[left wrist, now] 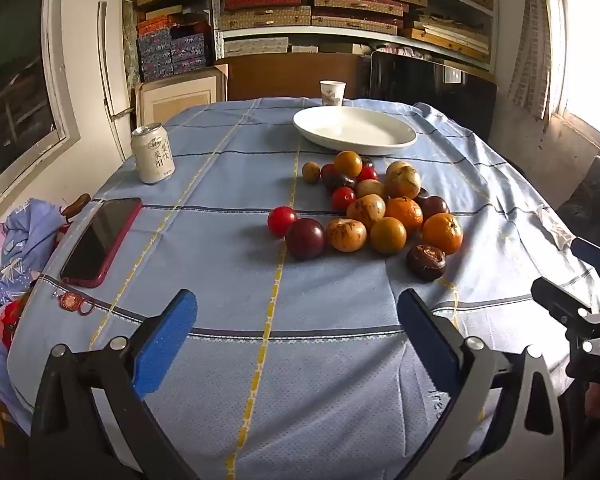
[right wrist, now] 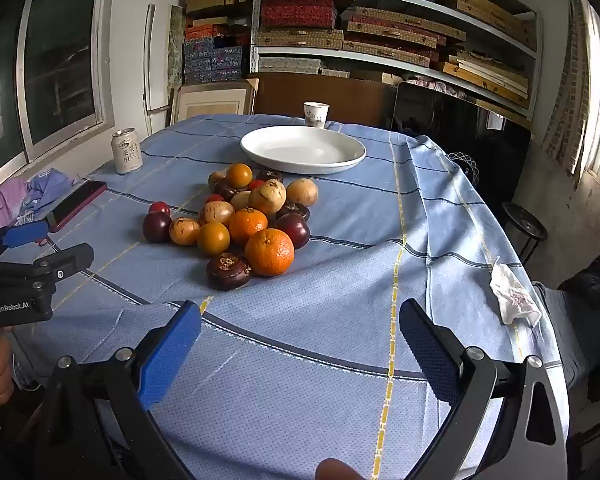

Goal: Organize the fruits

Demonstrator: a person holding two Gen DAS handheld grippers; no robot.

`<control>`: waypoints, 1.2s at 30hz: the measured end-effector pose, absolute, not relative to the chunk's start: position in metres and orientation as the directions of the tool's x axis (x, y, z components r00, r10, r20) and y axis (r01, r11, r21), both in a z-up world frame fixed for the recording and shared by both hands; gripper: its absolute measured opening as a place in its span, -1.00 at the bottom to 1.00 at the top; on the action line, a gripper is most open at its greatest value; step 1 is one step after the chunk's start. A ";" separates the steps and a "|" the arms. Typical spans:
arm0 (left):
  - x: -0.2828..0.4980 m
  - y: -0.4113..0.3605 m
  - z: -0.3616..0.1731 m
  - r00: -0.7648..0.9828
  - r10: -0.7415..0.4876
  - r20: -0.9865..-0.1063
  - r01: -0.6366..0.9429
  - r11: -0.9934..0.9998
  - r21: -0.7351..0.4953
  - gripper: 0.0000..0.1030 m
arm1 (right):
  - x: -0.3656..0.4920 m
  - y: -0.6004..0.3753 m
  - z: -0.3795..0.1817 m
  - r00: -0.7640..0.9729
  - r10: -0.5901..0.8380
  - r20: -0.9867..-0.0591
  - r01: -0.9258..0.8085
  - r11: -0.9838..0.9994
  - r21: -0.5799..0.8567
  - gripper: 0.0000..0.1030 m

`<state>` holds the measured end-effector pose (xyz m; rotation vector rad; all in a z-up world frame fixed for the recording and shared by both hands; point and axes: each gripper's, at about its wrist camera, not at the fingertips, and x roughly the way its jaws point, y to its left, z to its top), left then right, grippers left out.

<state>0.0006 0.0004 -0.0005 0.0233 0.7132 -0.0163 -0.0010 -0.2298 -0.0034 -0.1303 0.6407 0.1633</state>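
Both wrist views look forward and down from the near edge of the tabletop [left wrist: 220, 240] toward its far edge. Left sits left, right sits right; both share the fruit pile [left wrist: 376, 208] [right wrist: 240, 220] mid-table, at moderate range.

We see a table under a pale blue checked tablecloth [left wrist: 228, 264]. Directly on it lie a heap of fruits [left wrist: 376, 208] near the middle, a white plate [left wrist: 354, 130] just beyond them, a paper cup [left wrist: 332, 93] at the far edge, a can [left wrist: 152, 153] and a phone [left wrist: 102, 236] to the left. In the right wrist view a crumpled tissue [right wrist: 514, 295] rests at the cloth's right edge.
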 end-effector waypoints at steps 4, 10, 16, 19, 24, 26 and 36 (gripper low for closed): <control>-0.002 0.000 0.000 0.759 0.008 -0.651 0.014 0.999 0.028 0.91 | -0.001 -0.230 -0.004 0.787 0.111 -0.607 -0.191 0.979 -0.070 0.93; 0.000 0.000 -0.001 0.755 0.005 -0.655 0.014 1.000 0.023 0.91 | 0.001 -0.231 -0.005 0.780 0.114 -0.615 -0.192 0.980 -0.061 0.93; -0.003 0.005 0.003 0.755 0.005 -0.655 0.013 1.000 0.022 0.91 | 0.000 -0.230 -0.005 0.778 0.114 -0.617 -0.194 0.979 -0.064 0.93; 0.001 0.001 -0.001 0.753 0.007 -0.658 0.013 1.000 0.026 0.91 | 0.001 -0.230 -0.006 0.779 0.111 -0.618 -0.190 0.980 -0.063 0.93; 0.001 0.001 -0.004 0.749 0.005 -0.663 0.014 1.000 0.024 0.91 | 0.001 -0.226 -0.002 0.777 0.111 -0.619 -0.191 0.980 -0.064 0.93; 0.001 0.002 -0.004 0.747 0.005 -0.664 0.012 1.000 0.021 0.91 | 0.001 -0.229 -0.005 0.777 0.111 -0.620 -0.191 0.979 -0.064 0.93; 0.002 0.003 -0.004 0.747 0.005 -0.665 0.012 1.000 0.021 0.91 | 0.001 -0.230 -0.004 0.774 0.111 -0.623 -0.192 0.979 -0.065 0.93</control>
